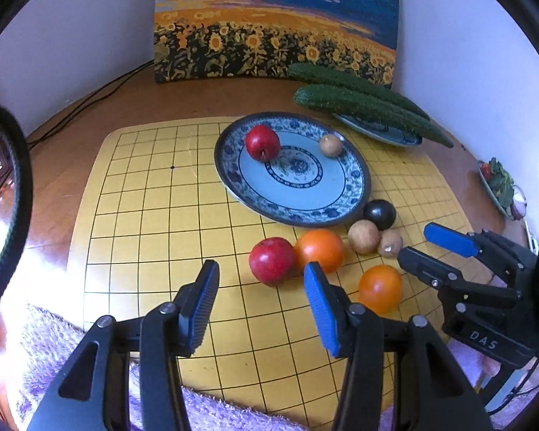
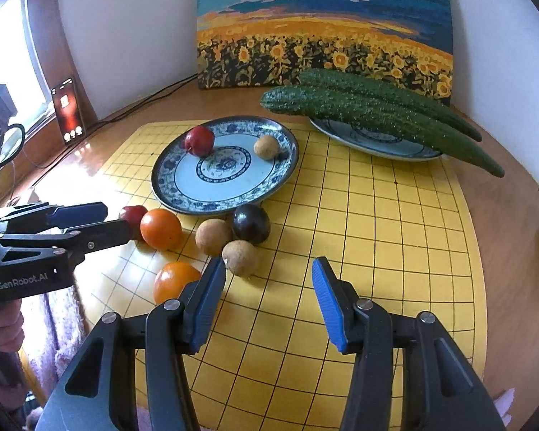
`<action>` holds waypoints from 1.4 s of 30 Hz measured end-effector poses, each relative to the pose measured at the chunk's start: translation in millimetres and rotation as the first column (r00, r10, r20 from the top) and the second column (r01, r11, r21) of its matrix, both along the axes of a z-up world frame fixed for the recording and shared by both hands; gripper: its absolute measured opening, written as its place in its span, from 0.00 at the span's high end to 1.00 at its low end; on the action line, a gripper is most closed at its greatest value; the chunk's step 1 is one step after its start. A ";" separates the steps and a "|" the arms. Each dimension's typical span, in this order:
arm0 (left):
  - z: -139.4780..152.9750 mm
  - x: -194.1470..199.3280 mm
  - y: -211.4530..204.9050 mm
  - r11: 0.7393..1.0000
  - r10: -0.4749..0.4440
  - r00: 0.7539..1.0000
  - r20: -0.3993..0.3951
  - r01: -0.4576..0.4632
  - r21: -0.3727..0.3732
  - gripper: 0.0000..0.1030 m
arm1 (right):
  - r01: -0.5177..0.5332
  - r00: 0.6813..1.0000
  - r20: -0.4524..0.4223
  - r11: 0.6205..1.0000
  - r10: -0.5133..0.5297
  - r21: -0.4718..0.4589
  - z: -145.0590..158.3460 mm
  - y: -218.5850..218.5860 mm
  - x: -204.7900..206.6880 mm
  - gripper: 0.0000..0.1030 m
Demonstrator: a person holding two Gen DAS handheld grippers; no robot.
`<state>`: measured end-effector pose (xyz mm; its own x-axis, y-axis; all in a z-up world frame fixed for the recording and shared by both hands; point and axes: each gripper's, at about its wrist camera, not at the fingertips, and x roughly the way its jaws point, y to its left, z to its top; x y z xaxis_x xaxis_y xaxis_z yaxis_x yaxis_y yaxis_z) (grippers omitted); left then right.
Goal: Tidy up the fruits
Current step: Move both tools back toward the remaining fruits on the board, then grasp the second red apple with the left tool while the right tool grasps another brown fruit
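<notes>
A blue-and-white plate [image 1: 341, 194] [image 2: 176, 183] on the yellow grid board holds a red apple [image 1: 262, 142] [image 2: 199, 140] and a small brown fruit [image 1: 330, 145] [image 2: 266, 147]. In front of it lie a red apple [image 1: 271, 260] [image 2: 133, 214], two orange fruits [image 1: 319, 250] [image 1: 380, 288] [image 2: 161, 228] [image 2: 174, 280], a dark plum [image 1: 379, 213] [image 2: 251, 223] and two brown fruits [image 1: 363, 236] [image 1: 390, 242] [image 2: 213, 236] [image 2: 240, 257]. My left gripper [image 1: 260, 273] [image 2: 115, 221] is open, just short of the near apple. My right gripper [image 2: 267, 269] [image 1: 418, 242] is open and empty.
Two cucumbers [image 1: 370, 107] [image 2: 377, 115] lie on a second plate [image 1: 384, 131] [image 2: 373, 143] at the back right. A sunflower painting [image 1: 276, 25] leans on the wall. A phone [image 2: 67, 111] stands at the left. A salad dish [image 1: 499, 186] sits at the right edge. A purple rug [image 1: 54, 344] lies in front.
</notes>
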<state>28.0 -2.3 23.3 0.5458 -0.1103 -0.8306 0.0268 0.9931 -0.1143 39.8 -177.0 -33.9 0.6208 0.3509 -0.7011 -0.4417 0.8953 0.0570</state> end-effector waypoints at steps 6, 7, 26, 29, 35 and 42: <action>-9.1 2.1 -1.1 1.000 0.002 1.000 -0.015 -0.002 -0.002 0.50 | -0.003 1.000 -0.010 1.000 0.003 -0.009 -5.1 -0.2 -0.2 0.50; -9.8 2.2 -0.6 1.000 0.005 1.000 -0.014 -0.005 -0.002 0.50 | -0.003 1.000 -0.011 1.000 0.003 -0.009 -5.8 0.1 0.0 0.50; -15.2 -0.2 -1.3 0.999 0.009 0.999 0.040 -0.011 0.031 0.49 | -0.003 1.000 0.012 0.999 0.003 -0.038 -12.3 11.1 3.6 0.50; -15.4 -1.2 -0.8 0.999 0.006 0.999 0.050 -0.007 0.031 0.50 | -0.012 1.000 0.014 1.000 0.012 -0.028 -12.1 10.8 4.0 0.51; -15.1 -2.8 -0.3 1.000 -0.001 0.998 0.060 0.001 0.012 0.55 | -0.040 0.999 0.017 0.999 0.041 -0.017 -11.3 13.7 4.4 0.64; -14.2 -4.4 -3.3 0.999 -0.031 0.997 0.065 0.032 -0.013 0.70 | -0.062 0.998 0.016 0.998 0.062 -0.009 -11.1 15.7 3.3 0.73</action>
